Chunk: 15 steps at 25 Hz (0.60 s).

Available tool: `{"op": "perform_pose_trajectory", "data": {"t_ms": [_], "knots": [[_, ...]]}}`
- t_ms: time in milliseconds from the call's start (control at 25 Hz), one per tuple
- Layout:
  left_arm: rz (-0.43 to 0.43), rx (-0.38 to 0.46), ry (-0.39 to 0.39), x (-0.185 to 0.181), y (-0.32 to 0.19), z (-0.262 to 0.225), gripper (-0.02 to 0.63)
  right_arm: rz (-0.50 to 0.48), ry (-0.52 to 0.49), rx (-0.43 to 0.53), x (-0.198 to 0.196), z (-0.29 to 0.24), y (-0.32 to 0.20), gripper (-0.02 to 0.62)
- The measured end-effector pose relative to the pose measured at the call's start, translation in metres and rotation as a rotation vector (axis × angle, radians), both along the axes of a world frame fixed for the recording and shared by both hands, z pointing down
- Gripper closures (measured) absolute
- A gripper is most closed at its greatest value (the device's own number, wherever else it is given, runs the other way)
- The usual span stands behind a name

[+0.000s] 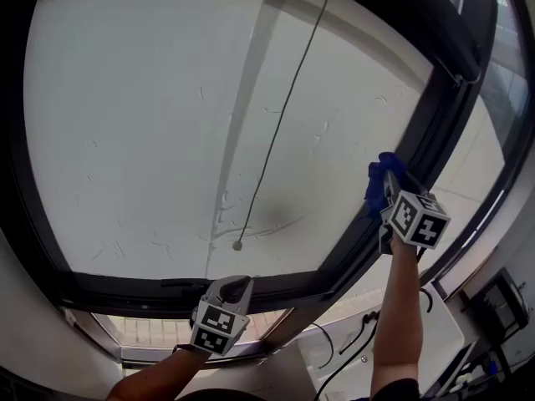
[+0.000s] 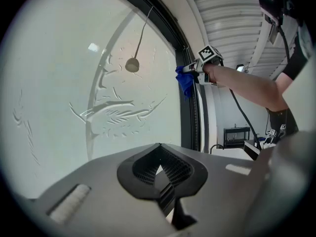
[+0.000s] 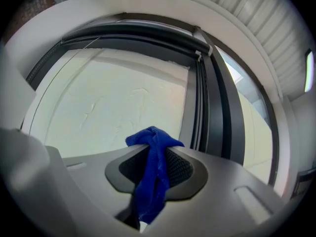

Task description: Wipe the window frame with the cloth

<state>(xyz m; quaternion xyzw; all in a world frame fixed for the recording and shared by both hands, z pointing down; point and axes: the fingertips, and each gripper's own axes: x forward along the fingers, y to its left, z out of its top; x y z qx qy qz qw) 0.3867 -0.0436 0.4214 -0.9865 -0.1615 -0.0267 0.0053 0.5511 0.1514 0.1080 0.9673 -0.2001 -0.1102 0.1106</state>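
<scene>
Clamped the right gripper [image 3: 154,168] on a blue cloth [image 3: 151,179], with the bunched top of the cloth poking out past the jaw tips and the rest hanging down between them. Held the cloth [image 1: 380,174] high on the right side of the window, at the inner edge of the dark window frame [image 1: 422,128] where it met the pale glass [image 1: 159,124]. In the left gripper view, found the cloth [image 2: 185,81] right at the upright strip of the window frame [image 2: 188,117], with the right gripper [image 2: 193,73] and a bare forearm [image 2: 247,85] reaching in from the side. Could not tell for certain whether the cloth pressed on the window frame or only hung just beside it.

Held the left gripper [image 1: 236,284] low, near the bottom rail [image 1: 192,289] of the window frame and well apart from the cloth. Pressed its jaws together, with nothing between them in the left gripper view [image 2: 159,167].

Found a thin cord [image 1: 288,98] hanging across the glass, ending in a small round weight [image 1: 237,245] near the lower middle of the pane. Made out faint streaks [image 2: 111,112] on the glass around the cord's end. Past the window frame at the lower right, made out a white surface [image 1: 439,328] with black cables [image 1: 338,357] beside it.
</scene>
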Motion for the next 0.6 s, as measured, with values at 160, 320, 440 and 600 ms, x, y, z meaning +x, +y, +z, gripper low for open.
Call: {"op": "perform_pose_trajectory", "data": {"t_ms": [160, 320, 440, 600], "knots": [[0.009, 0.009, 0.024, 0.010, 0.003, -0.010, 0.614, 0.044, 0.138, -0.010, -0.003, -0.066, 0.017, 0.497], [0.023, -0.019, 0.008, 0.012, 0.004, -0.011, 0.614, 0.054, 0.266, 0.012, -0.010, -0.122, 0.022, 0.497], [0.071, -0.012, 0.045, 0.016, 0.019, -0.025, 0.614, 0.081, 0.338, 0.020, -0.013, -0.156, 0.031, 0.497], [0.081, 0.010, 0.080, 0.024, 0.017, -0.042, 0.614, 0.161, 0.421, -0.054, -0.009, -0.181, 0.030, 0.497]]}}
